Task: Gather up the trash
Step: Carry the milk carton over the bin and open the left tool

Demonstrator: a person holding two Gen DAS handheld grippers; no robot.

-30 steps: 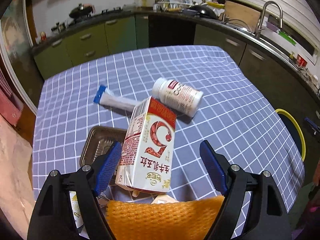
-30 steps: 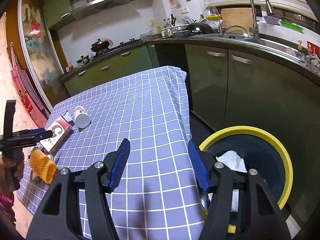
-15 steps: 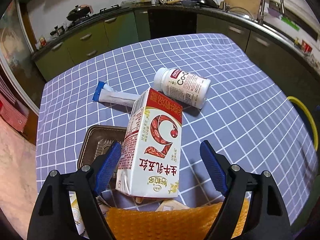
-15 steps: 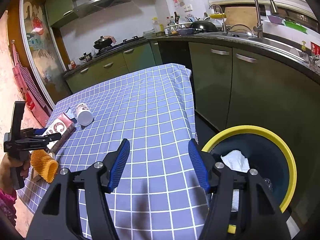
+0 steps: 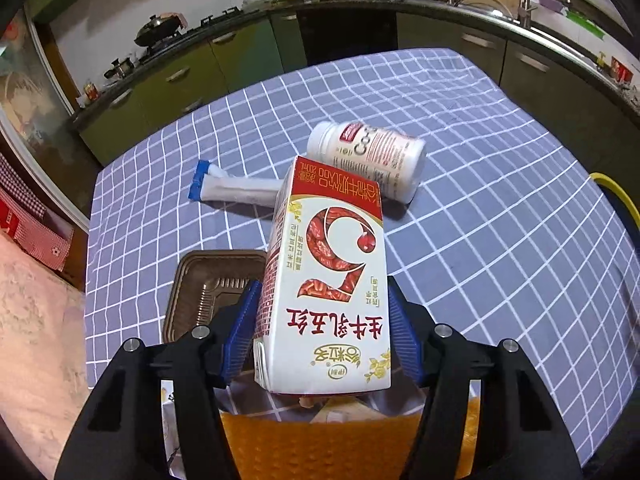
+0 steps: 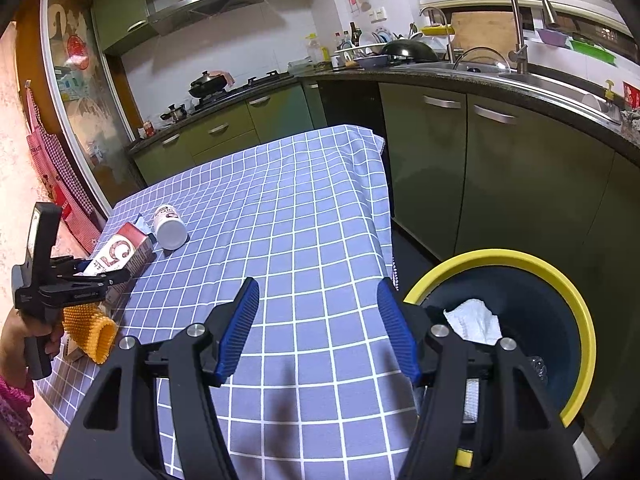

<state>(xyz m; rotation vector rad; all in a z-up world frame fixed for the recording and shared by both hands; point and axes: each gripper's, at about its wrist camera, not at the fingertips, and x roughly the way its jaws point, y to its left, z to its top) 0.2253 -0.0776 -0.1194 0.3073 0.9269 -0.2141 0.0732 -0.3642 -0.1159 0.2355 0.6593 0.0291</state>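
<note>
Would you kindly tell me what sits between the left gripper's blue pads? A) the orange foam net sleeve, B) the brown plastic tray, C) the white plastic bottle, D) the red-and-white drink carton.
D: the left gripper has just closed its blue pads against both sides of the red-and-white drink carton.

Left gripper [image 5: 324,332] jaws just closing; right gripper [image 6: 318,320] jaws apart.

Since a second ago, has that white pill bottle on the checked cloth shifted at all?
No. The pill bottle lies touching the same blue-tipped tube; only the camera moved.
</note>
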